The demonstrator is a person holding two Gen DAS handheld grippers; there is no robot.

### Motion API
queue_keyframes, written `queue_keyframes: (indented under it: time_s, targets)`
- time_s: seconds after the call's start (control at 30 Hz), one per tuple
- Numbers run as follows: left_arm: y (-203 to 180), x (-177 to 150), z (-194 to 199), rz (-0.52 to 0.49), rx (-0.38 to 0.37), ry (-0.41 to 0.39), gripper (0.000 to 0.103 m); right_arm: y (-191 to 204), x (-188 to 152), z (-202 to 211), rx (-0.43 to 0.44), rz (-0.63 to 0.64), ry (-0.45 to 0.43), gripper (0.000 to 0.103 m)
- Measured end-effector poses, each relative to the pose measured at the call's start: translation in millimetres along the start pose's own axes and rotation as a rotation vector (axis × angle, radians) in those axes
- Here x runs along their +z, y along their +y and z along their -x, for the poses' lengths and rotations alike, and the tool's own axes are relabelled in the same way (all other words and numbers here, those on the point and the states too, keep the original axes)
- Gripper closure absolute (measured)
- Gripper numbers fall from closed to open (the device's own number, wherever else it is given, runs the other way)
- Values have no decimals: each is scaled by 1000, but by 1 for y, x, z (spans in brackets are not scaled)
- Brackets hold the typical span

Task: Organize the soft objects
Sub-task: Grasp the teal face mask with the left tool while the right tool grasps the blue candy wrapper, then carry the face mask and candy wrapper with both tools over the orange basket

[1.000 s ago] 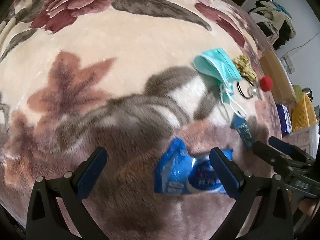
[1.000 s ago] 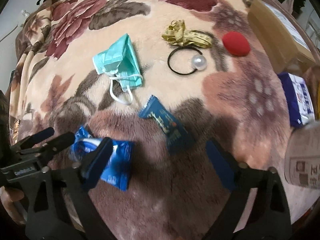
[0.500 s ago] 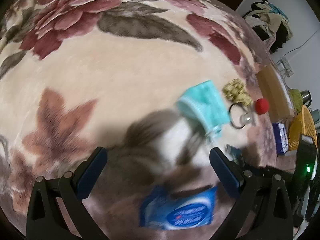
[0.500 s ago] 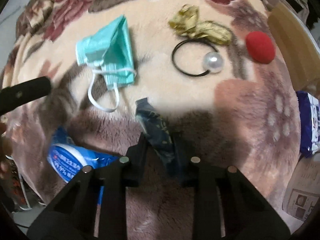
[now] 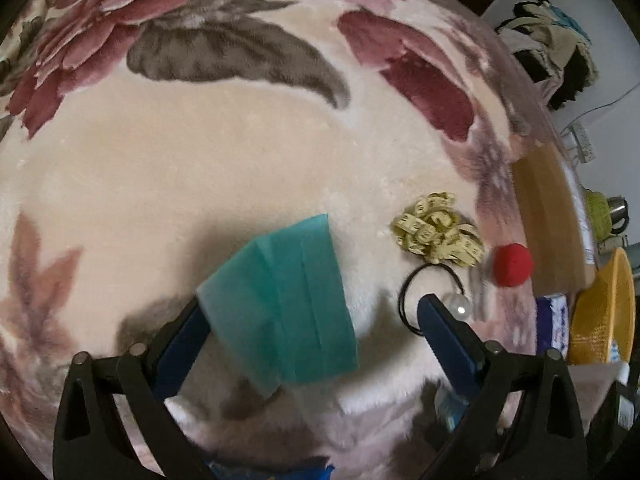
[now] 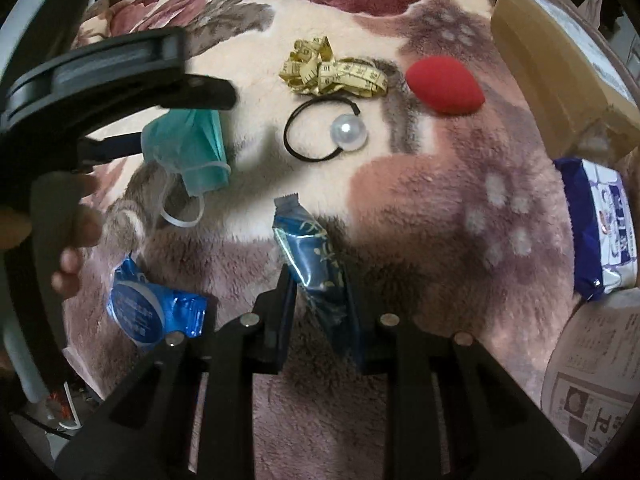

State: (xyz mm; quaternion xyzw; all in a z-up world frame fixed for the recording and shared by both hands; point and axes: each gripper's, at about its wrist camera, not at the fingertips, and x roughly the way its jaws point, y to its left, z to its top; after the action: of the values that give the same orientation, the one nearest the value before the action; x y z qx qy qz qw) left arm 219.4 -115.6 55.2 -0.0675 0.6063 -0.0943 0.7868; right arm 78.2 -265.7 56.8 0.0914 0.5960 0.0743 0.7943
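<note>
Plush floral blanket (image 6: 420,208) covers the whole surface under both tools. Nearest, the right hand-held gripper (image 6: 320,300) is clamped shut on the lower end of a dark blue foil sachet (image 6: 310,252), whose upper end points up the blanket. The left hand-held gripper (image 5: 308,320) stands wide, its jaws having just been narrowing a little, with the teal face mask (image 5: 284,300) lying between the blue pads, not pressed. A blue wipes packet (image 6: 148,308) lies beside the sachet. Farther off are a black hair tie with a pearl (image 6: 324,128), a crumpled yellow tape measure (image 6: 336,74) and a red sponge (image 6: 444,86). Beyond them, at the blanket's edge, sits a yellow basket (image 5: 604,312); its contents cannot be made out.
</note>
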Motion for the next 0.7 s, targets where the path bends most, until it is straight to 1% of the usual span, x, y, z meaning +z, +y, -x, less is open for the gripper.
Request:
queue_keyframes:
  time_s: [0.03,0.07,0.1,0.13,0.17,0.2,0.23,0.27,0.4,0.57,0.7]
  targets:
    - [0,0,-4,4,15,3,11,0,1,-2,2,1,3,79]
    - [1,-1,-6,6,27,3,19,-1,0,-4,5,1,6,79]
    - [2,-1,-7,3,35,1,23,-1,-1,-5,9,-1,7,79]
    - [4,-2,-6,-2,34,-5,28,4,6,-12,11,-4,7,79]
    - [5,-2,-4,-9,44,-8,43,4,6,-13,13,-6,7,79]
    - [7,-3,-3,-21,54,-11,54,5,6,-13,16,-8,5,79]
    - [11,-5,1,-31,44,-14,59,5,5,-13,18,-10,2,79]
    - [13,-6,4,-36,35,-11,69,6,4,-12,21,-11,-1,79]
    - [19,-20,21,-68,36,-13,71,10,-1,-7,29,-19,-9,79]
    - [22,-49,42,-101,38,-4,71,27,-15,3,27,-20,-22,79]
    - [24,-69,57,-117,43,-11,71,34,-16,18,22,-23,-38,79]
